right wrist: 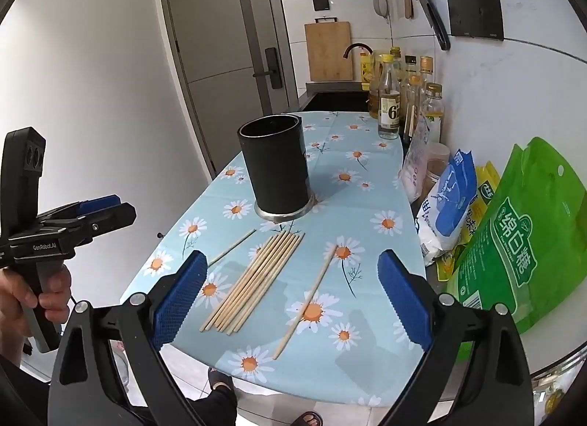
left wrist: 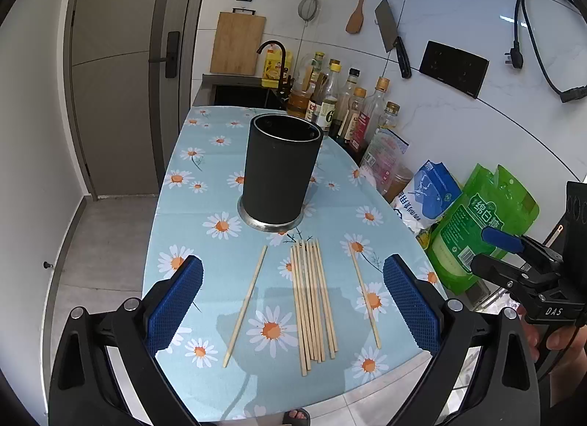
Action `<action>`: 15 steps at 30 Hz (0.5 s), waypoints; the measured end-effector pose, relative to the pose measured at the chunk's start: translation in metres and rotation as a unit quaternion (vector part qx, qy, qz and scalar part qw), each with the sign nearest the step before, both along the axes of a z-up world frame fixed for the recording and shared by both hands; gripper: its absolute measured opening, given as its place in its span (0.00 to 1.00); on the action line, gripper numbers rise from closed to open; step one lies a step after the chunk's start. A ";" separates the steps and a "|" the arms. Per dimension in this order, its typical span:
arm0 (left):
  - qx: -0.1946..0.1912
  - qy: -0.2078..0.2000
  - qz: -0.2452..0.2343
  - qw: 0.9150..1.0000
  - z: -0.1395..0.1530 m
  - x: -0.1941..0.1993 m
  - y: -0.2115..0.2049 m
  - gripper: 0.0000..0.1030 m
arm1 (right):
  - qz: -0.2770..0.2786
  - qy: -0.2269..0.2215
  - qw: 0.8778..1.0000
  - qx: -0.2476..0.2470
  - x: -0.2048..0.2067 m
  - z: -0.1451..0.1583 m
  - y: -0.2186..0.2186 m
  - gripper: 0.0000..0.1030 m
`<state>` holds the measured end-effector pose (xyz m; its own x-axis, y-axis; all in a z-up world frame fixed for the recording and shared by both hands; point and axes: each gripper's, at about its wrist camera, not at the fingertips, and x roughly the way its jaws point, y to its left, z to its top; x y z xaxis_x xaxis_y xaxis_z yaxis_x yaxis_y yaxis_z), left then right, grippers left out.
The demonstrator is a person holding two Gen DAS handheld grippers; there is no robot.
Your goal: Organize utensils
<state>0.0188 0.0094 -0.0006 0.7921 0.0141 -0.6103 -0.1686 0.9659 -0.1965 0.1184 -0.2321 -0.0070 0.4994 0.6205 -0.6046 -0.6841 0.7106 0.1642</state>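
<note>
One black holder [left wrist: 280, 173] is standing upright on the bench [left wrist: 205, 382], with a bundle of about eight wooden chopsticks [left wrist: 313, 301] lying just in front of its base and one single chopstick [left wrist: 245, 303] on the left of the bundle and another single chopstick [left wrist: 364, 295] on its right. All are lying flat, long axes running roughly toward the holder. The left hand-held gripper [left wrist: 293, 305] and right hand-held gripper [right wrist: 290, 294] are both hovering with jaws wide apart and empty, the chopsticks lying below and between their pads.
</note>
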 end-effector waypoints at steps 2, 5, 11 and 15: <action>0.001 -0.003 0.001 1.000 0.000 0.000 0.000 0.93 | -0.001 -0.001 1.000 0.000 -0.001 0.000 0.001 0.90; 0.004 -0.002 0.000 1.000 0.000 0.001 -0.001 0.93 | -0.010 -0.004 1.000 0.003 -0.001 0.000 0.000 0.90; 0.002 -0.001 -0.002 1.000 -0.004 0.003 -0.002 0.93 | -0.010 -0.002 1.000 -0.002 0.001 0.001 0.000 0.90; 0.003 0.001 -0.003 1.000 -0.003 0.003 -0.004 0.93 | -0.008 -0.001 1.000 -0.002 -0.001 0.002 0.001 0.90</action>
